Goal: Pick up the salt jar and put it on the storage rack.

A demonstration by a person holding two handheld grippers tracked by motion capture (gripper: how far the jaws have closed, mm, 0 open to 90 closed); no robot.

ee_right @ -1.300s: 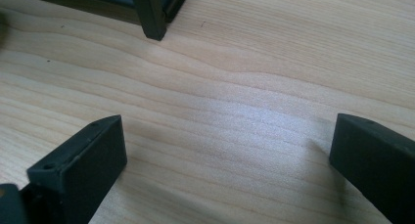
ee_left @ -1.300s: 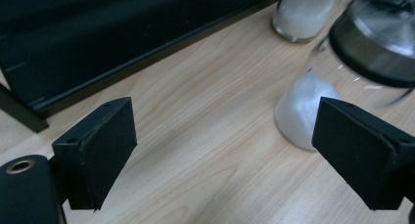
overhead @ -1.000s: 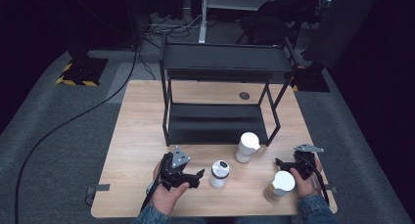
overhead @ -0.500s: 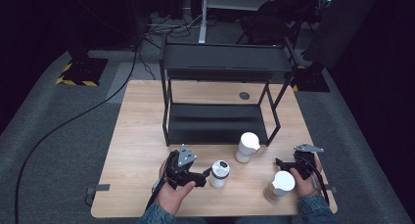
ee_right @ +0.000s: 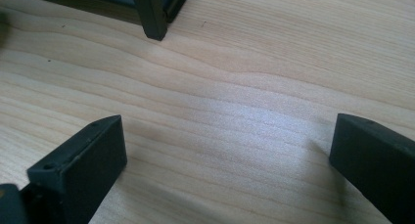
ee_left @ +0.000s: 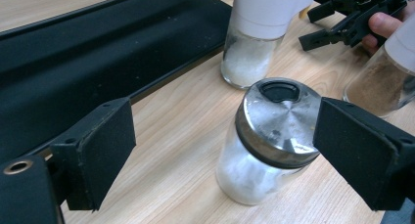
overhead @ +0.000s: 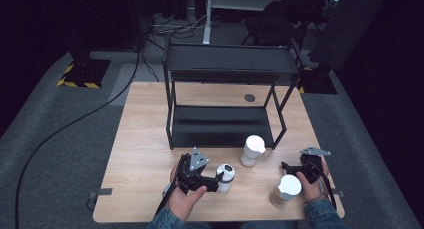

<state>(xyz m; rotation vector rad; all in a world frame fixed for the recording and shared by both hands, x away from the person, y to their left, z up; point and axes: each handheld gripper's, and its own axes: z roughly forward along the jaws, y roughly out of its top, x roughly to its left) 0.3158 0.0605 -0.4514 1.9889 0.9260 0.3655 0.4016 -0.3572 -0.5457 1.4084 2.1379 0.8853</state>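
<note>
A glass shaker [overhead: 225,177] of white powder with a steel lid stands on the wooden table [overhead: 145,159] near its front. My left gripper [overhead: 216,181] is open, with one jaw on each side of the shaker [ee_left: 271,141] and a gap at both pads [ee_left: 105,148]. My right gripper [overhead: 289,168] is open at the front right, over bare wood [ee_right: 225,111], beside a white-capped jar of brown spice [overhead: 285,191]. A white-capped grinder of salt [overhead: 252,150] stands between the two grippers, farther back.
A black two-tier metal rack [overhead: 225,126] stands behind the jars, one of its legs [ee_right: 151,13] close ahead of my right gripper. The salt grinder [ee_left: 257,35] and the spice jar [ee_left: 386,75] stand just beyond the shaker. The right hand's gripper [ee_left: 350,16] is behind them.
My left gripper has slid right toward the steel-lidded shaker, so its jaws now flank it. The right gripper and the jars have stayed put.
</note>
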